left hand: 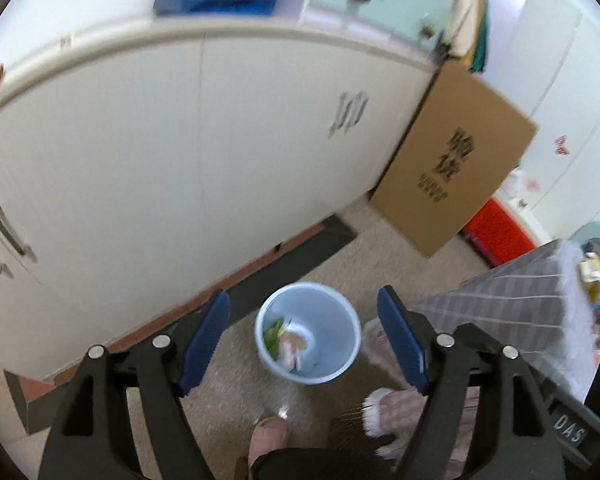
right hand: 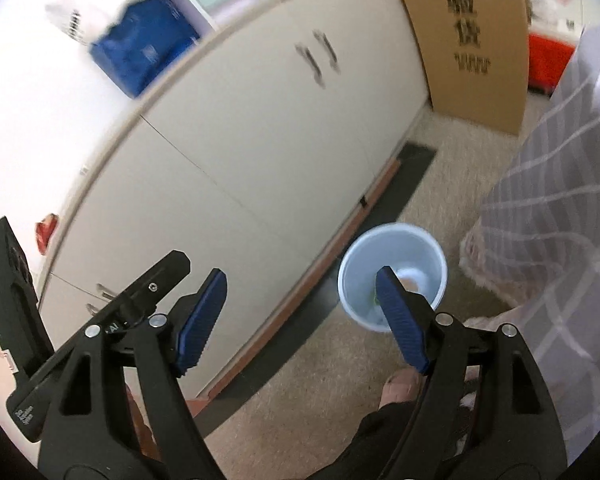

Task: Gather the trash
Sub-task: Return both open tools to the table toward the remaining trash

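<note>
A pale blue waste bin [left hand: 332, 320] stands on the beige carpet below a white cabinet. Inside it lie green scraps [left hand: 274, 334] and crumpled pale trash [left hand: 294, 346]. My left gripper [left hand: 304, 344] hangs high above the bin, open, with nothing between its blue pads. In the right wrist view the same bin [right hand: 364, 276] shows behind the right blue pad of my right gripper [right hand: 300, 314], which is open and empty too. The black body of the other gripper [right hand: 100, 312] sits at the left of that view.
A white cabinet [left hand: 160, 152] with metal handles runs along the left. A flat cardboard box [left hand: 452, 160] leans against its end, with a red crate [left hand: 500, 236] behind. A grey checked cloth [left hand: 512, 304] hangs at the right. A person's foot [left hand: 268, 436] and fluffy slipper [left hand: 388, 412] are below.
</note>
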The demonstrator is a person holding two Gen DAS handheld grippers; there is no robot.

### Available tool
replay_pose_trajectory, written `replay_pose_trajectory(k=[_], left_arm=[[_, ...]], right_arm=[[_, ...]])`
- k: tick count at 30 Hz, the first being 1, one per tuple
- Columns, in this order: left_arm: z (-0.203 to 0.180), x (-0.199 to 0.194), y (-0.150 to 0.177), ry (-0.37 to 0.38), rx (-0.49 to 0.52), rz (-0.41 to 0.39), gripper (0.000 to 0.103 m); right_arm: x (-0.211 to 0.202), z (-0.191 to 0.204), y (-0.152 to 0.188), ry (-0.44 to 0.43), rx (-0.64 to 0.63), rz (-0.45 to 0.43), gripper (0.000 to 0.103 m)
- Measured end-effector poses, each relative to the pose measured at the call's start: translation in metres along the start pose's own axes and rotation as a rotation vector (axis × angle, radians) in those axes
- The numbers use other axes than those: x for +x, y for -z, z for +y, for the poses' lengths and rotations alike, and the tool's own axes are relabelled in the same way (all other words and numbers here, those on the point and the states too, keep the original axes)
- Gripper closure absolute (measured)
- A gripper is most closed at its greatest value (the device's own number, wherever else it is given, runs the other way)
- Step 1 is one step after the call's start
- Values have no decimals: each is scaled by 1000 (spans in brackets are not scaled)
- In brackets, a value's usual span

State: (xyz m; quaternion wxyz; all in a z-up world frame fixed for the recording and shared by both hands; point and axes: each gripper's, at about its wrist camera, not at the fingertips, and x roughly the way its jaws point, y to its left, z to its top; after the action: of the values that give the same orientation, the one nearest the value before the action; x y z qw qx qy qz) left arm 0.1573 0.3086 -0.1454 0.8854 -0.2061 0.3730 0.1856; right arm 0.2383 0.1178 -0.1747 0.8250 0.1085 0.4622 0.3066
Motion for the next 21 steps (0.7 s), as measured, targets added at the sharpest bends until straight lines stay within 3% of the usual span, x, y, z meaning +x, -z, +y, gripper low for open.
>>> replay_pose_trajectory(k=[5,8,14,21], left_arm=[[-54,-41,-2,83,88,-77,26],[-96,-53,2,142,158,-80,26],[-202,-74,23,295,342,-35,26],[-295,-74,58,399,504,51,25]], right_arm=[[-75,-10,-3,52,-12,-160,26],[-118,-30,-3,84,6,-234,25],[-199,-91,6,199,70,-349,25],[-275,-176,33,334,178,-436,25]])
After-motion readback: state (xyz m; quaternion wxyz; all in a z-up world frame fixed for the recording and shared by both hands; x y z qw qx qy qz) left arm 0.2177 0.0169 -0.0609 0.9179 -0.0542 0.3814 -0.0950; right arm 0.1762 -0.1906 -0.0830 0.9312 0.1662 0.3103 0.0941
